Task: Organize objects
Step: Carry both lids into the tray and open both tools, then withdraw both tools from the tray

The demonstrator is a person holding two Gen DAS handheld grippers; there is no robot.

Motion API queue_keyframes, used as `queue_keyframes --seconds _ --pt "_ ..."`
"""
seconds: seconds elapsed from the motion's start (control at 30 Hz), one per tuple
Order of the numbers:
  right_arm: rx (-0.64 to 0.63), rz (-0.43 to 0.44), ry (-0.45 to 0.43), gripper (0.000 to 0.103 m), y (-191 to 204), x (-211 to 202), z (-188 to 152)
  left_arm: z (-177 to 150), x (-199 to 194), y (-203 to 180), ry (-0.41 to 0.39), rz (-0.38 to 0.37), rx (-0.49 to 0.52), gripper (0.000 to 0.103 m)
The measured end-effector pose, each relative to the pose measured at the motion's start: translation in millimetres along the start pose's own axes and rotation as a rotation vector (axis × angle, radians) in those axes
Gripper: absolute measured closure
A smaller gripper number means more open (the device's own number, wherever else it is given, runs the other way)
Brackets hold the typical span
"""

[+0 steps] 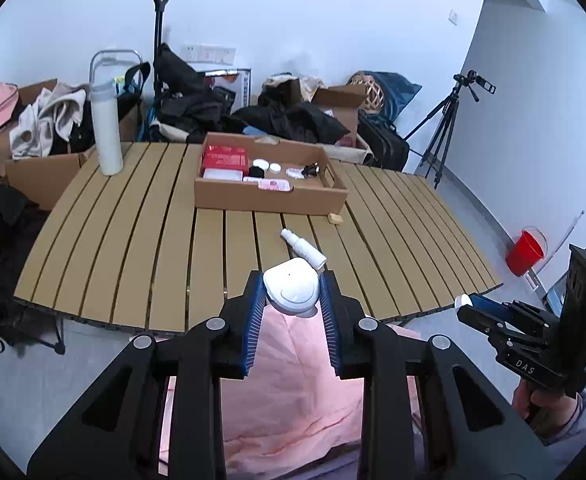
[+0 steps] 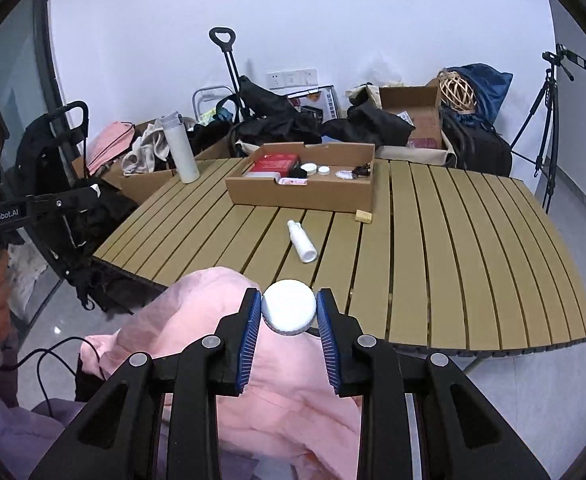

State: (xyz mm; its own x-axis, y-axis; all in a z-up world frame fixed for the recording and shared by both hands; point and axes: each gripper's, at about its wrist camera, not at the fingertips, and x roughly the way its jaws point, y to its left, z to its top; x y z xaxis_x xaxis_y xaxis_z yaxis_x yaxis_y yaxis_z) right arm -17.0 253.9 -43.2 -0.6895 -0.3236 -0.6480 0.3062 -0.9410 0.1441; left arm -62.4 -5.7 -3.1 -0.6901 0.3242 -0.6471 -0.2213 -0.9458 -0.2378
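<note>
Both grippers are holding something above the near edge of the slatted table (image 1: 133, 208). Left gripper (image 1: 291, 292) is clamping a white rounded case (image 1: 291, 286) between its blue pads (image 1: 255, 312), narrow jaws pressing on both sides of it. Right gripper (image 2: 289, 312) is gripping a white round lid (image 2: 289, 307) with a ribbed rim in the same way, its pads touching the lid at left and right. Under both of them pink cloth (image 2: 285, 396) is lying bunched just off the table's near edge.

Farther in, a white spray bottle (image 1: 303, 247) is lying on its side on the slats, tilted, between the near edge and the cardboard box (image 1: 271, 198). A small tan block (image 1: 335, 219) is sitting just beside the box's near right corner.

The box is resting open toward the table's far edge. Inside it a red packet (image 1: 225, 158) is filling the left end, with a flat white item in front of it, a pink and white packet (image 1: 273, 185) along the near wall, two small white round lids (image 1: 267, 166) in the middle, and a small dark item (image 1: 311, 170) toward the right end.

A tall white flask (image 1: 107, 128) is standing upright near the far left corner of the table.

Beyond the far edge, bags, dark clothes and more cardboard boxes are piling against the wall. A tripod (image 1: 445, 120) is standing to the right, and a red bucket (image 1: 527, 252) is sitting on the floor past the table's right edge.
</note>
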Motion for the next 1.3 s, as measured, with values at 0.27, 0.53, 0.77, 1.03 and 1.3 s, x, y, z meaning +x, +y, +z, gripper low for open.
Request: queue_keyframes --seconds 0.27,0.53,0.77,1.03,1.3 --pt "-0.031 0.041 -0.007 0.072 -33 42 69 94 80 7 0.087 -0.099 0.060 0.079" --pt "0.028 0.108 0.074 0.072 -91 203 214 203 269 22 0.268 -0.092 -0.005 0.079" --pt "0.143 0.066 0.278 0.072 -129 389 264 213 417 25 0.414 -0.057 -0.052 0.079" --pt "0.155 -0.004 0.366 0.061 -142 466 257 200 456 23 0.465 -0.046 -0.035 0.060" --pt "0.106 -0.033 0.251 0.009 -131 390 287 222 370 20 0.373 -0.023 -0.016 0.052"
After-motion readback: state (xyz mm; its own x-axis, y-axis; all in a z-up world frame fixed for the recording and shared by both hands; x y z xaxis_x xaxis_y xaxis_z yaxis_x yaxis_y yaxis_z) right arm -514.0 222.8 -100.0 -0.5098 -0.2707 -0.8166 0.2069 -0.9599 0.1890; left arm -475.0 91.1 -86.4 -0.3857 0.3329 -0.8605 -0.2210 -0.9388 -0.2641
